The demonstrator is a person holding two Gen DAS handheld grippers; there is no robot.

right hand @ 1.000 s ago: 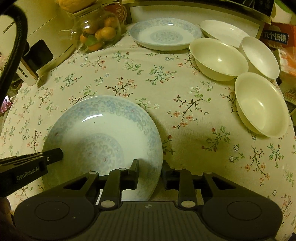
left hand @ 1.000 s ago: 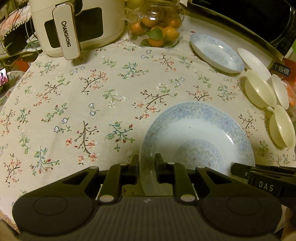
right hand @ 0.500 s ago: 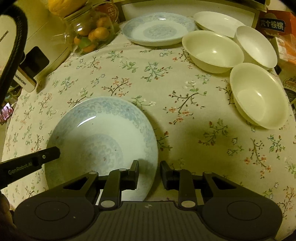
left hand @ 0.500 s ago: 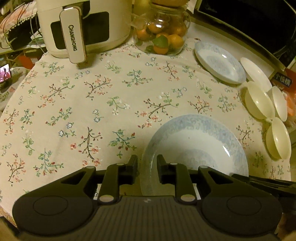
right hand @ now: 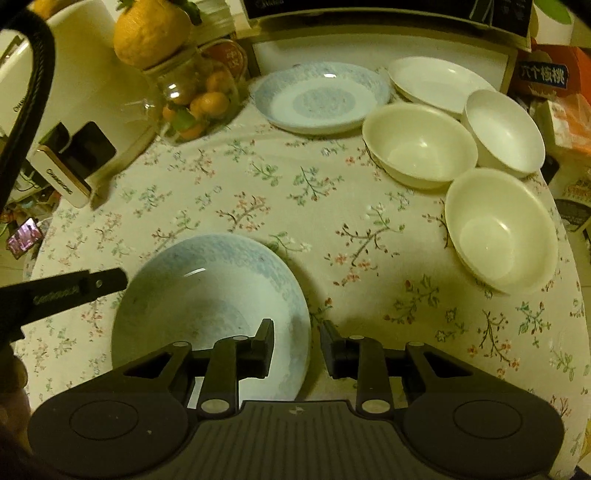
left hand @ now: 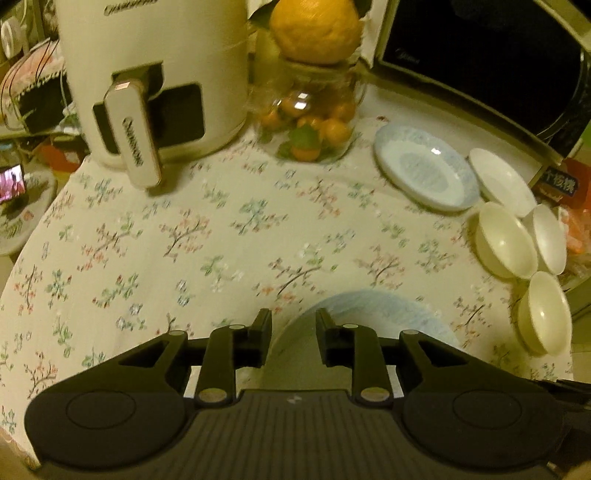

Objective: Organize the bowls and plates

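A blue-patterned plate (left hand: 369, 314) (right hand: 207, 295) lies near the front of the floral tablecloth (right hand: 258, 184). My left gripper (left hand: 293, 328) straddles its left rim and my right gripper (right hand: 297, 339) straddles its right rim. Both sets of jaws are opening, with the rim in the gap and no pad seen pressing on it. The left gripper's finger (right hand: 74, 288) shows beside the plate in the right wrist view. At the back stand a second blue plate (right hand: 321, 98), a white plate (right hand: 436, 81) and three cream bowls (right hand: 417, 146) (right hand: 506, 129) (right hand: 502, 229).
A white air fryer (left hand: 147, 74) stands at the back left. Beside it is a glass jar of small oranges (left hand: 310, 122) with a large citrus fruit (left hand: 314, 29) on top. A dark microwave (left hand: 480, 48) lines the back right. Boxes (right hand: 543, 74) crowd the right edge.
Both grippers have risen and their jaws have widened. The near plate has slid lower in both views. The back of the table and the appliances now show more.
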